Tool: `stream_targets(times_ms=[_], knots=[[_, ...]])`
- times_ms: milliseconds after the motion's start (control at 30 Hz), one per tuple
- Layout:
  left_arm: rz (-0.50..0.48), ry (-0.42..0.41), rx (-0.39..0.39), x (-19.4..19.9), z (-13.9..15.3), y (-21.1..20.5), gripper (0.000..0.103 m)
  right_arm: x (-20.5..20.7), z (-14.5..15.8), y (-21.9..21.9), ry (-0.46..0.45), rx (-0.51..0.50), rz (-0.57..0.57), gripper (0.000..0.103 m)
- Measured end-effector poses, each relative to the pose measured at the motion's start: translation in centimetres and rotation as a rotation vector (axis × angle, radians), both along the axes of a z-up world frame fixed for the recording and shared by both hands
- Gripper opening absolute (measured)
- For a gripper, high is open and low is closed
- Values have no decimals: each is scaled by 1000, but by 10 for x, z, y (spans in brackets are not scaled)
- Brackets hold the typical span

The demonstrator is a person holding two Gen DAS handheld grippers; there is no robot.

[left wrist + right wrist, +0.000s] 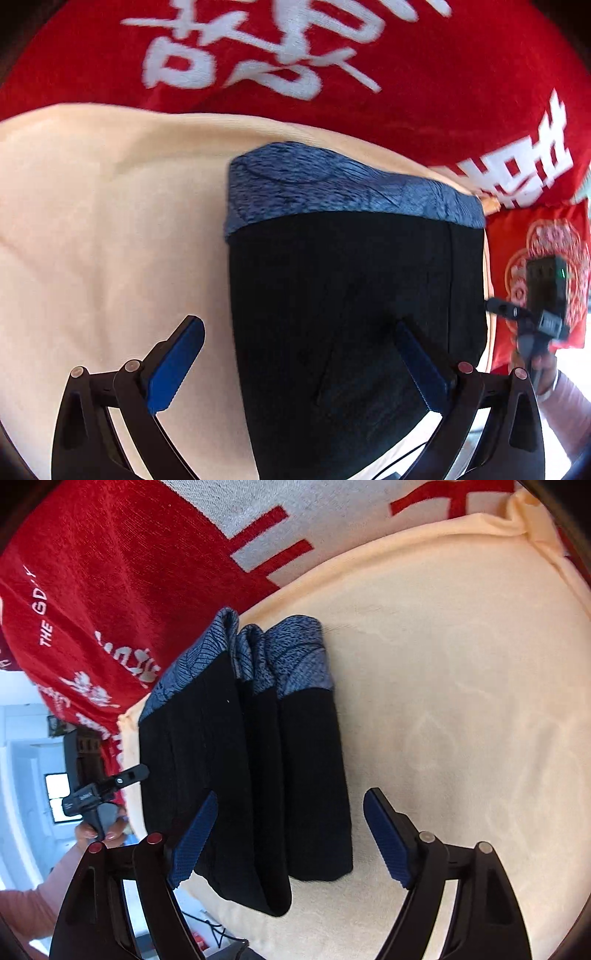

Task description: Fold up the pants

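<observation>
Red blanket (96, 590) lettered "THE GD", beside folded black pants (243, 775).

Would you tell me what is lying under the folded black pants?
The folded pants rest on a cream cloth, which lies over a red blanket. Whatever supports the cloth beneath the pants is covered.

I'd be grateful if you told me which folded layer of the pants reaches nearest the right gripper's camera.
The middle layer; its black end hangs lower in the picture than both side layers.
</observation>
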State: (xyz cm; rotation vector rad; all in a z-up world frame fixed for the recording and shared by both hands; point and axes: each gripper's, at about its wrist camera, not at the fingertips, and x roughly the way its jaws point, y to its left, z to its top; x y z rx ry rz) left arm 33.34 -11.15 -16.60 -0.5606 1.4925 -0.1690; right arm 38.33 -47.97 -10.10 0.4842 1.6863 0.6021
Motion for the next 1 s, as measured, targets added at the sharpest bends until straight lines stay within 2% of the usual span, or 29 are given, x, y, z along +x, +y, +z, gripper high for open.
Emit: stream_targets(times_ms=[133,233,400,433,467,567,700,833,1000], knots=[[-86,6,-32,5,-17,-17,103,9,-17,9,18,101,45,84],[-70,4,-78,7,-23,-18,103,12,-25,16,14,160,67,85],[-64,-9,-58,7,-20,-16,103,20,-32,16,55,173,22,85],[-52,-11,-52,7,-19,-16,103,19,-33,16,71,160,5,83],[-36,-17,-43,5,-17,-16,103,20,-32,17,77,128,2,77],[7,-41,-39,-1,-8,-18,88,18,-23,24,53,71,41,59],[44,-78,-3,-10,15,-21,69,18,-7,26,36,100,38,43],[65,-82,-7,-19,36,-25,68,11,13,25,36,129,48,41],[12,-88,8,-49,68,-32,68,-22,48,23,35,142,31,40]])
